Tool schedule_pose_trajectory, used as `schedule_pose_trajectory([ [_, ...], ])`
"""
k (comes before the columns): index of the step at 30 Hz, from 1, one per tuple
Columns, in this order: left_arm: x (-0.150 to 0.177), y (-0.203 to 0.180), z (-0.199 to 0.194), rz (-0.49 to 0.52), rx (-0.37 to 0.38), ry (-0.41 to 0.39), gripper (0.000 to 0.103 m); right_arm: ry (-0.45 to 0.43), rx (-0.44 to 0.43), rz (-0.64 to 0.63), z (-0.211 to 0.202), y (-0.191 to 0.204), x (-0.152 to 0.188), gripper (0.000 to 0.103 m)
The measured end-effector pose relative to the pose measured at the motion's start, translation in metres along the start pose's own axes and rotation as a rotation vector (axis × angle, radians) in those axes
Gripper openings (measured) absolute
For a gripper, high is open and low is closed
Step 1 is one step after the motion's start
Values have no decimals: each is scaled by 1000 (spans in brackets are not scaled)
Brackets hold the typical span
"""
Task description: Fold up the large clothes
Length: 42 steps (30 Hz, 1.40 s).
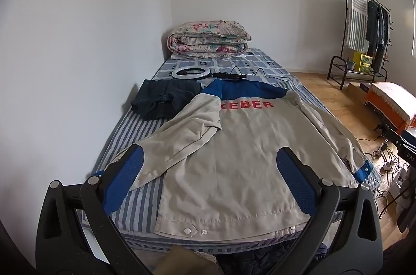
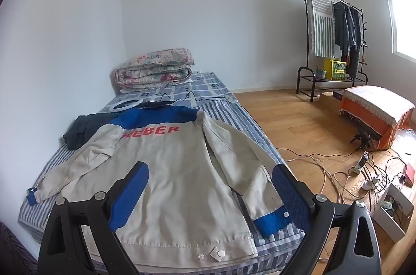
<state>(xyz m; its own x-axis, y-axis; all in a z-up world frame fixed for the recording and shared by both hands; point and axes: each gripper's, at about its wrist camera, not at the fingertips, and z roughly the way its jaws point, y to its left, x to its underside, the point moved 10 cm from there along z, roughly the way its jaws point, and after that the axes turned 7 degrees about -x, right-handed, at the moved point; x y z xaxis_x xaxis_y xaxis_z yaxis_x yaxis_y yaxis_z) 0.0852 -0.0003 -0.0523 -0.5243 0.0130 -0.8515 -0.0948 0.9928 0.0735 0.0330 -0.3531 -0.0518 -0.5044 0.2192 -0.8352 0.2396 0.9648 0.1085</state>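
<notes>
The beige jacket (image 1: 234, 152) lies back-up and spread flat across the bed (image 1: 135, 124), blue yoke at the far end and red lettering beneath it, its snap-button hem at the near edge. The left gripper (image 1: 210, 165) hovers above the lower back of the jacket, blue-padded fingers (image 1: 124, 181) spread wide with nothing between them. The right gripper (image 2: 210, 181) hangs over the same garment, equally wide apart and empty.

From the left wrist, the left-hand sleeve shows folded in across the jacket's shoulder, covering the first letter of the print, and the dark garment (image 1: 166, 99) sits just beyond it on the striped sheet. The right wrist gives what that view cuts short: the other sleeve running down the bed's floor-side edge to its blue cuff (image 2: 273, 219) with a snap, and the left-hand cuff resting near the wall-side edge.

Farther up the bed both views catch a ring light (image 1: 192, 72) with its cable and a folded floral quilt (image 1: 208, 39) at the head. The right wrist opens onto more wood floor, with tangled cables (image 2: 338, 171), a power strip, an orange-covered bench (image 2: 377, 113) and the clothes rack (image 2: 335, 33) beside a window.
</notes>
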Motion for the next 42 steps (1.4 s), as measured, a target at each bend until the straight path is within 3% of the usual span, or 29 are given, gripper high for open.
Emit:
schedule_pose_trajectory([
  [42,-14,1,-5,-20,-11,-35,103,-17,-9,3,6,7,-4,97],
])
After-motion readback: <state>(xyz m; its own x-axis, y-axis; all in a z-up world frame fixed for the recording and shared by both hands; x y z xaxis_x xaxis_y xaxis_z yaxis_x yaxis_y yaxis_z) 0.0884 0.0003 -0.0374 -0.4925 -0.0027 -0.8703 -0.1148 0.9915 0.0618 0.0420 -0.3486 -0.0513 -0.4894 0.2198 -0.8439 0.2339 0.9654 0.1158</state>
